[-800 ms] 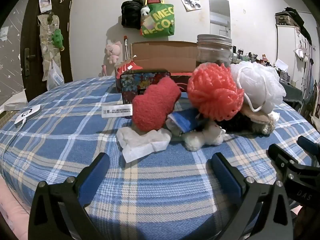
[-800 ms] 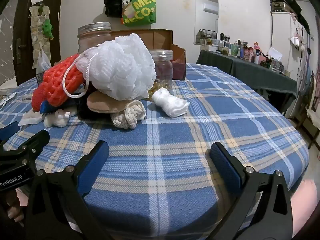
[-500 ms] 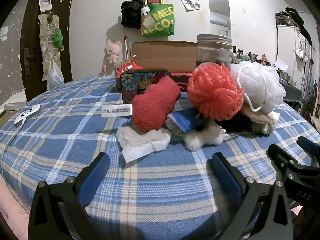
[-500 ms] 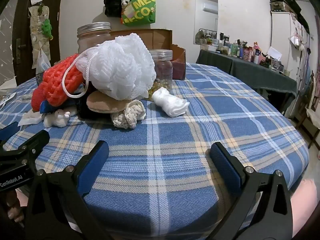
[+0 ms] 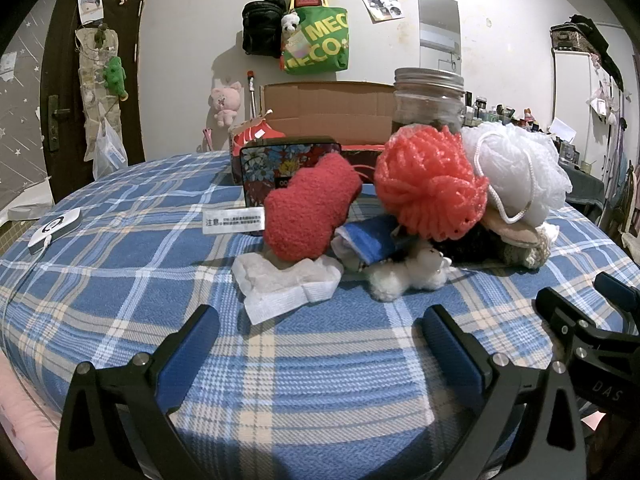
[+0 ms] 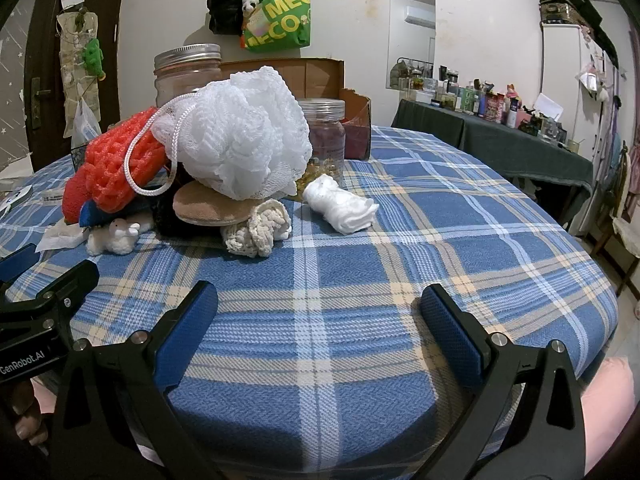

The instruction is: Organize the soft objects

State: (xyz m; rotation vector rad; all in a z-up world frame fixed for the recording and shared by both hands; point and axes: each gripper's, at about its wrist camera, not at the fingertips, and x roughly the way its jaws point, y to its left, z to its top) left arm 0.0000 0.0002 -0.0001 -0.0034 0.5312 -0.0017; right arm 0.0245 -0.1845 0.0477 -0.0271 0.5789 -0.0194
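Note:
A heap of soft things lies mid-table: a red fuzzy plush [image 5: 310, 208], a coral mesh pouf [image 5: 430, 182] and a white mesh pouf [image 6: 240, 136] on top, a small white lamb toy [image 5: 408, 276], a blue cloth [image 5: 370, 236], a white tissue pad [image 5: 286, 282], a tan pad [image 6: 212, 208], a cream knitted roll [image 6: 256, 228] and a rolled white cloth [image 6: 340, 208] apart at the right. My left gripper [image 5: 318, 336] stands open short of the tissue pad. My right gripper [image 6: 318, 314] stands open over bare cloth, short of the knitted roll.
An open cardboard box [image 5: 332, 110] stands behind the heap, with a floral tin [image 5: 290, 168], a tall glass jar [image 5: 430, 100] and a smaller jar [image 6: 324, 132]. A white device with a cable [image 5: 56, 226] lies far left. Blue plaid tablecloth [image 6: 440, 216] stretches rightward.

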